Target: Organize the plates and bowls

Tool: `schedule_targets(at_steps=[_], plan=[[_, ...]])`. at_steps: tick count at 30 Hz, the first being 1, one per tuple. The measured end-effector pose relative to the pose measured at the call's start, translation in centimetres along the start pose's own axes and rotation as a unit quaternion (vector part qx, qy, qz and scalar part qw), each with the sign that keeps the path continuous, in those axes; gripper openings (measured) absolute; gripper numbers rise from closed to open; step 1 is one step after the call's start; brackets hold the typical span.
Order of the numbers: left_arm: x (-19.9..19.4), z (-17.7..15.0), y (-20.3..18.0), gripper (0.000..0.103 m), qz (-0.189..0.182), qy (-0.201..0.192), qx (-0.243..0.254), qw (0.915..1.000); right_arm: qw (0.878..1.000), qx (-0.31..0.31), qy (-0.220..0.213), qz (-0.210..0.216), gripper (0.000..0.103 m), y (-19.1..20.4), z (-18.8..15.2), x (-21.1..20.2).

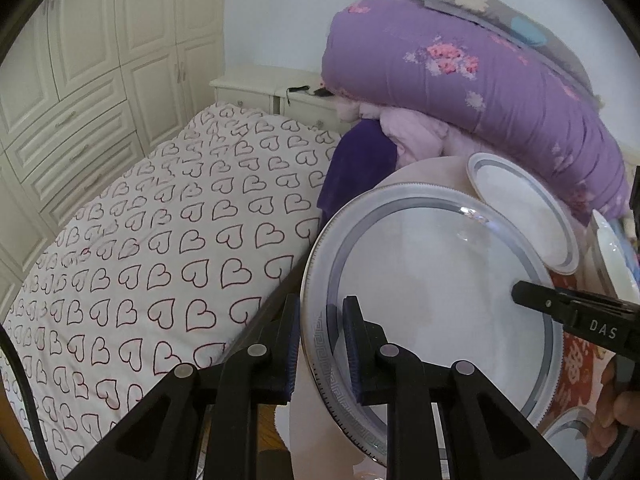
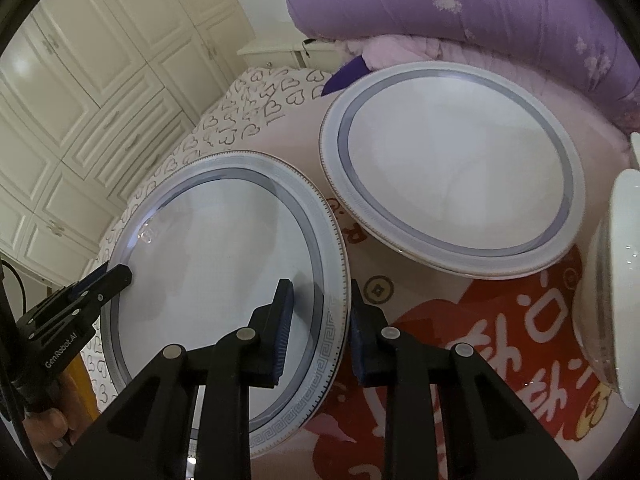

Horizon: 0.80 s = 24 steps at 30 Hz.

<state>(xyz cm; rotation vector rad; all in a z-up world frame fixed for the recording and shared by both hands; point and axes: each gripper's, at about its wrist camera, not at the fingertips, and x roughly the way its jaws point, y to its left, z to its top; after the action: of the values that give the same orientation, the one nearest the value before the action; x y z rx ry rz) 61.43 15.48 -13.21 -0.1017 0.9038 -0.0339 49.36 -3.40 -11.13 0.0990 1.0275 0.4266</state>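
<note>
A large white plate [image 1: 432,280] with a grey-blue ring and a key-pattern rim is gripped from both sides. My left gripper [image 1: 322,312] is shut on its left rim, one pad over the face and one behind. My right gripper [image 2: 320,296] is shut on the opposite rim of the same plate [image 2: 216,248]. Each gripper also shows in the other's view: the right gripper [image 1: 524,292] and the left gripper [image 2: 116,276]. A second matching plate [image 2: 452,168] lies just beyond on the cloth. At the right edge stands a white bowl [image 2: 612,280], partly cut off.
The dishes rest on a red and pink printed cloth [image 2: 500,344]. A bed with a heart-print sheet [image 1: 160,240] stretches to the left. A rolled purple quilt [image 1: 480,80] rises behind the plates. Cream wardrobe doors [image 1: 80,80] and a nightstand [image 1: 256,88] line the far side.
</note>
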Motion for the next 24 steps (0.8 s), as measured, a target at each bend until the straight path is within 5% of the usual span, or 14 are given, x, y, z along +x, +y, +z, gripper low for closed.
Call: schedule_targets(at_steps=[24], plan=[[-10.5, -4.0, -4.4, 0.017, -0.026, -0.028, 0.025, 0.9989, 0.999, 0.017, -0.041, -0.001, 0.025, -2.8, -3.3, -10.0]])
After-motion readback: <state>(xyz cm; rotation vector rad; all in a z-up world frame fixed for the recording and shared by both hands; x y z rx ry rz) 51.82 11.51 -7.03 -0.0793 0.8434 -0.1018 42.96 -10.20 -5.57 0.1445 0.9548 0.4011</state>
